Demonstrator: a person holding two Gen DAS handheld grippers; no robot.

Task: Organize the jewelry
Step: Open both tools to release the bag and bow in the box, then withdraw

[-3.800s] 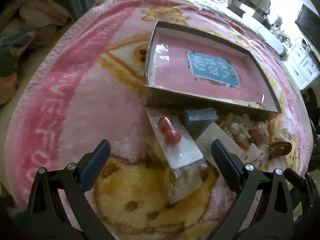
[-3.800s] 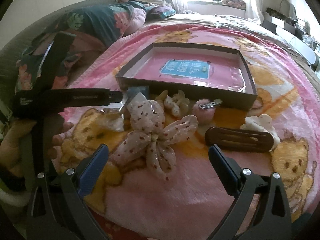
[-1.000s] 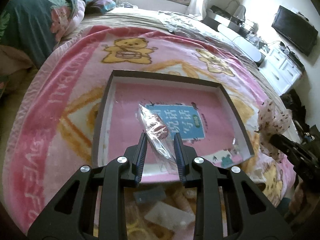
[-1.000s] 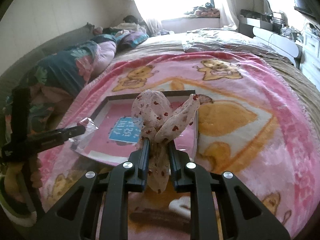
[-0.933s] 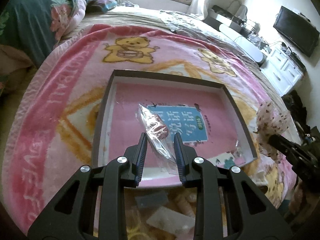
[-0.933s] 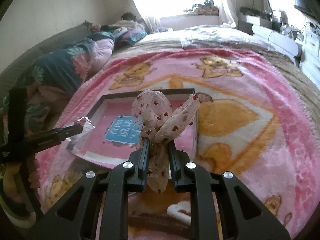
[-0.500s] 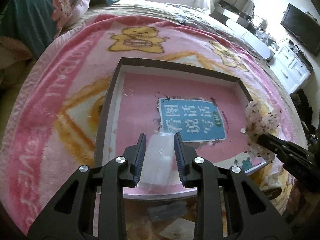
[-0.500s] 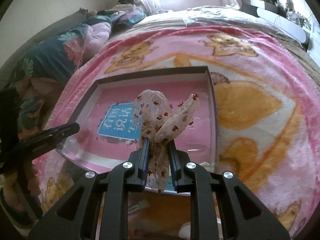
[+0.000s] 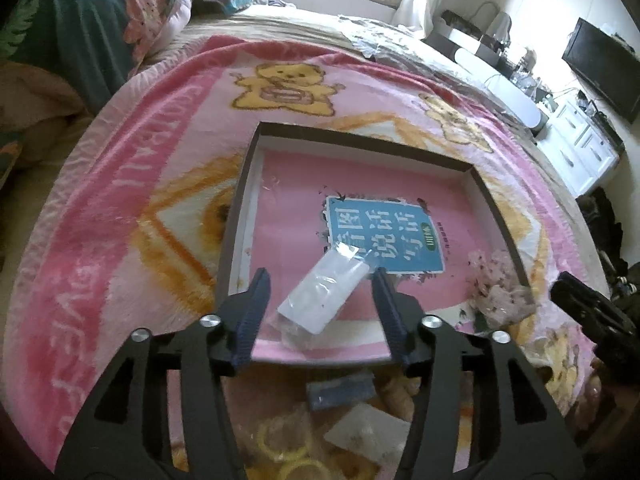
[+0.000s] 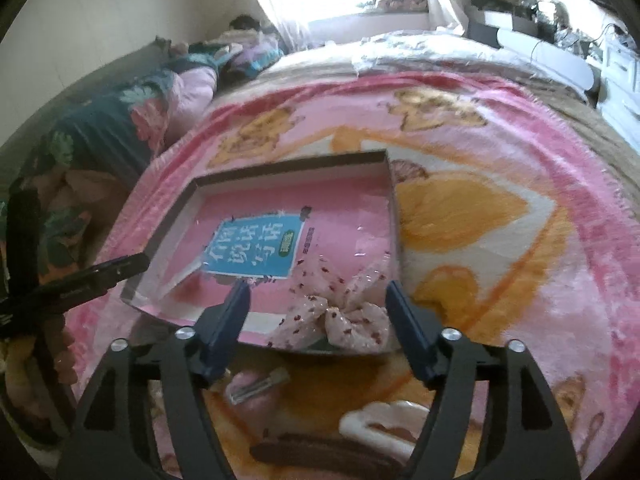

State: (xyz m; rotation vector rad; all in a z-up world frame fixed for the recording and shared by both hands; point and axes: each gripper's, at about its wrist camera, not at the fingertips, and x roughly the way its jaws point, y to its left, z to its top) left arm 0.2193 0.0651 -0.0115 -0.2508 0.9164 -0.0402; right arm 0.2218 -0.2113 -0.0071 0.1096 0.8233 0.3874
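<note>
A shallow dark-rimmed box with a pink floor and a blue label lies on the blanket. In the left wrist view a clear plastic packet rests on the box floor near its front edge. My left gripper hangs over it, jaws opening, pads clear of the packet. A sheer dotted bow lies in the near right corner of the box. My right gripper straddles it, jaws opening wide, not touching the fabric. The bow shows in the left view too.
The pink bear blanket covers the bed. In front of the box lie a pink pompom clip, a brown barrette, a white claw clip, yellow hair ties and a white card. Piled bedding sits far left.
Both grippers came down closer over the box, and their jaws spread apart. The packet dropped from the left jaws and the bow from the right; both now lie in the box.
</note>
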